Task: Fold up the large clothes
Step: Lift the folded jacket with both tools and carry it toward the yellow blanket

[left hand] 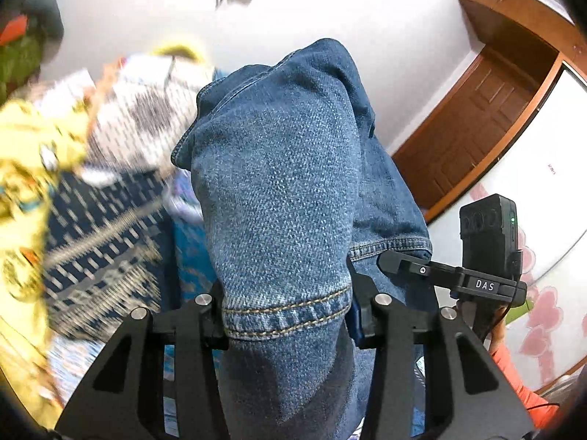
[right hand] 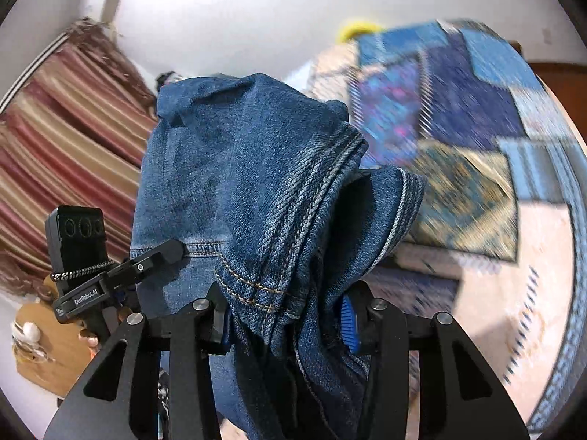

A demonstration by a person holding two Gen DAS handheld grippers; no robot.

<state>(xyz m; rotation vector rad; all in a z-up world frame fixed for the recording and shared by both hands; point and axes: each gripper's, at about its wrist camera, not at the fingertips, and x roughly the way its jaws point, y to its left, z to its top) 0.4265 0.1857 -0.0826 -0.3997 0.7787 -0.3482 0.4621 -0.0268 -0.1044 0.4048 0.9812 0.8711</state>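
A: Report the left wrist view, from left edge to right.

B: At the far left, a blurred yellow patterned cloth (left hand: 25,183). Next, a dark blue patterned bedspread (left hand: 106,242), also blurred. In the centre, the left gripper (left hand: 288,317) is closed part-way on the jeans (left hand: 279,183): both pads press on a hemmed leg end, and the denim bulges up and forward from the jaws. To the right, the right gripper (left hand: 400,262) grips the same hem edge; a black camera unit (left hand: 488,234) is mounted on it. Behind these, a brown wooden door (left hand: 473,124) and a white wall.

A: Report the right wrist view, same order.

B: At the left, a red striped curtain (right hand: 69,139). Below it, the left gripper (right hand: 168,251) with its black camera unit touches a stitched denim seam. In the centre, the right gripper (right hand: 286,322) is closed part-way on bunched jeans (right hand: 238,168); a blue pad (right hand: 348,326) presses the fabric on the right side. Thick seams fold over above the jaws. At the right, a patchwork bedspread (right hand: 458,110), blurred.

A: Position of the garment?

B: Held in the air between both grippers, clear of the bedspread.
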